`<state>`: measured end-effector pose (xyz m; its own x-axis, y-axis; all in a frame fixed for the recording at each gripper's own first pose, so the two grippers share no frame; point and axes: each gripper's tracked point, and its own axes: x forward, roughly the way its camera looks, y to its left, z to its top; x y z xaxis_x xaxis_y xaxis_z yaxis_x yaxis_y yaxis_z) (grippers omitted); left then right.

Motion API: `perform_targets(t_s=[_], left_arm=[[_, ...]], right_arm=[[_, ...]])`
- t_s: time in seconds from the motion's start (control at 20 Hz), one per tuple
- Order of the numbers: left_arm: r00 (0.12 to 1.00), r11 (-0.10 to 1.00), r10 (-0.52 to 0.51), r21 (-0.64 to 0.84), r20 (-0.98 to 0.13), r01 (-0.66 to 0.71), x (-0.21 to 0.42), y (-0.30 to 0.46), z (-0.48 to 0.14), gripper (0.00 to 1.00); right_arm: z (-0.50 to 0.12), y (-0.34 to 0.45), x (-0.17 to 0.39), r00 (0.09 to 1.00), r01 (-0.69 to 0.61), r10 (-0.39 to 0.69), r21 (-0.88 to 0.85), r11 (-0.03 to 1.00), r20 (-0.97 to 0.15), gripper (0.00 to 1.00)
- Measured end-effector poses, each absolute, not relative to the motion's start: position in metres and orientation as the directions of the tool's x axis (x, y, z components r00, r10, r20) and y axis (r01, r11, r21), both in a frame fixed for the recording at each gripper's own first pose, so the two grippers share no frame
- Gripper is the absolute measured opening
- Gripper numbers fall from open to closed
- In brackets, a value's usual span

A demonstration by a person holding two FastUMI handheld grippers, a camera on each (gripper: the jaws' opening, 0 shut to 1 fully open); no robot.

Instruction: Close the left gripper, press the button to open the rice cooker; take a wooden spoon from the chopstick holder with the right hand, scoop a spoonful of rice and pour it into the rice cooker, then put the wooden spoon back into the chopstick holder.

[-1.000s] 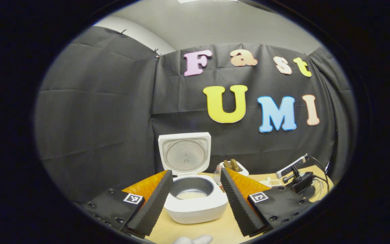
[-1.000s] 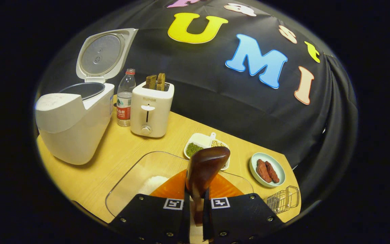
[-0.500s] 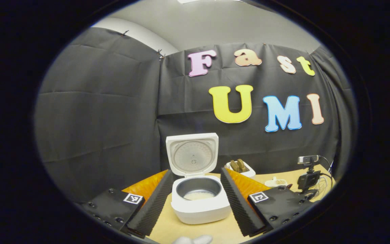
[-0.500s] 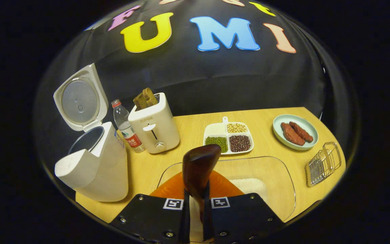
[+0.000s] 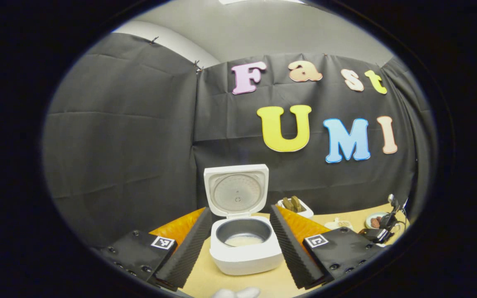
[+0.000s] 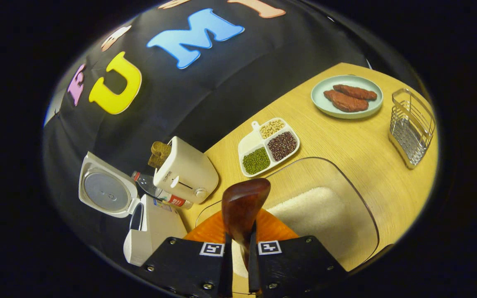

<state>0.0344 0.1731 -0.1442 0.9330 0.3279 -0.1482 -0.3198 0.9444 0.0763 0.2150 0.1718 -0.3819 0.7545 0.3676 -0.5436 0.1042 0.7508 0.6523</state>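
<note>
Right gripper view: the right gripper [image 6: 238,252], at bottom center of the frame, pinches the handle of a wooden spoon [image 6: 243,207] between both fingers, the dark bowl of the spoon rising above a clear tray [image 6: 358,194] with white rice [image 6: 309,211] heaped in it. At lower left stands the rice cooker [image 6: 151,231], lid raised, beside a water bottle [image 6: 160,192] and a toaster [image 6: 186,174]. A divided dish of beans [image 6: 268,145] sits mid-frame on the wooden table [image 6: 358,140]; a plate of meat [image 6: 346,97] and the wire chopstick holder [image 6: 412,126] occupy the upper right.

Left gripper view: the left gripper [image 5: 240,244], fingers spread wide, frames the open rice cooker [image 5: 244,248] at bottom center, a little rice visible in its pot.
</note>
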Motion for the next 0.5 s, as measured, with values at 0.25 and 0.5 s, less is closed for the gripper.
perform_targets(t_s=[0.25,0.5], left_arm=[[0.939,0.949,0.313,0.085,-0.140,-0.304,0.038,0.166,-0.140,0.96],[0.945,0.954,0.298,0.083,-0.135,-0.289,0.039,0.161,-0.137,0.96]], right_arm=[[-0.372,0.155,0.216,0.777,0.136,0.401,0.753,0.644,-0.484,0.15],[-0.347,0.131,0.221,0.819,0.125,0.393,0.799,0.589,-0.418,0.15]])
